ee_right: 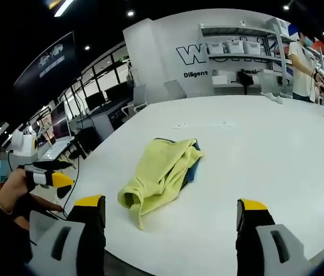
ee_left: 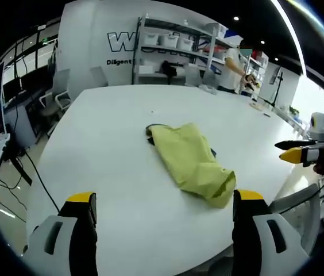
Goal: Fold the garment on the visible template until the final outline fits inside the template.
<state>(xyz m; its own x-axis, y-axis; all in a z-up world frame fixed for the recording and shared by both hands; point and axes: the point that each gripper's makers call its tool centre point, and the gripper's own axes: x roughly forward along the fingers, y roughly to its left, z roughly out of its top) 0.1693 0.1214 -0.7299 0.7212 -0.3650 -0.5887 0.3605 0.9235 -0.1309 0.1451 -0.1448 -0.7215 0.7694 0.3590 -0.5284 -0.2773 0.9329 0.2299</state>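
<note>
A crumpled yellow-green garment [ee_left: 193,162] lies in a heap on the white table [ee_left: 104,126]. A dark blue template edge [ee_left: 150,130] peeks out from under it. My left gripper [ee_left: 165,198] hovers over the near table edge, short of the garment, open with nothing between its jaws. A hand holds my right gripper [ee_left: 297,152] off the table's right side. In the right gripper view the garment [ee_right: 161,172] covers most of the blue template [ee_right: 192,168], and my right gripper [ee_right: 170,204] is open and short of it. My left gripper [ee_right: 53,176] is at the far left.
Shelves with white bins [ee_left: 173,43] stand beyond the table, and a person [ee_right: 303,63] is working there. Office chairs [ee_left: 58,92] and desks with monitors [ee_right: 93,100] line one side. Small items lie at the table's far edge [ee_right: 277,98].
</note>
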